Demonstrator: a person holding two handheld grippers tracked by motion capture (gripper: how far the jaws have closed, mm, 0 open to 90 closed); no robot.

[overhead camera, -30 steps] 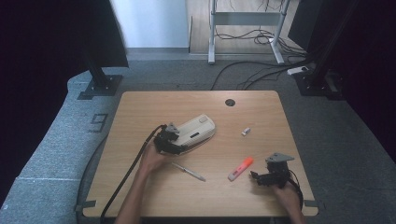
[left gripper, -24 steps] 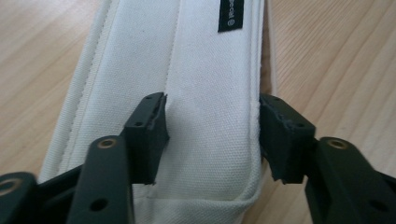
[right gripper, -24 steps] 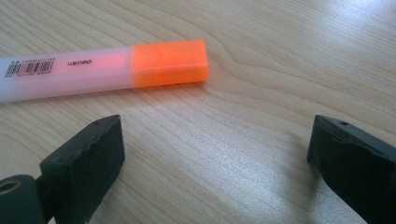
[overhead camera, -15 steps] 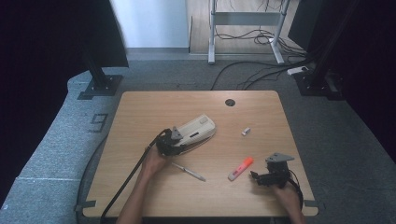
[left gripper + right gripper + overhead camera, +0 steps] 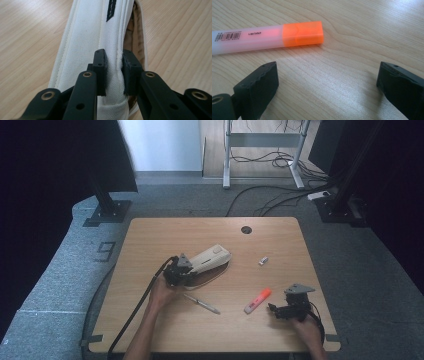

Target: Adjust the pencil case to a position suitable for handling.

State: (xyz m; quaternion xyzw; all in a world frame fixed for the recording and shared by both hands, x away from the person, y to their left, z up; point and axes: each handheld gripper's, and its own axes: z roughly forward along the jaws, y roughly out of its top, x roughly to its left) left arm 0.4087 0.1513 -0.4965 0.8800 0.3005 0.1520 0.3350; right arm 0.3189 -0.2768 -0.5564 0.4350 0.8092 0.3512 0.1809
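Now: left tongs [image 5: 113,72] just closed, clamped on white pencil case [image 5: 210,260] flap.
Right tongs [image 5: 327,82] apart; orange highlighter [image 5: 267,36] at their 11 o'clock; flap-lift likely next.

The surface [image 5: 150,240] was pale wood with a fine grain and a soft shine. The pouch [image 5: 90,32] was white woven cloth, matt, with stitched seams and a tan lining. The highlighter [image 5: 262,37] was smooth plastic, its body frosted and half clear, its cap bright orange. The jaws were matt black plastic, with brass-coloured metal rivets.
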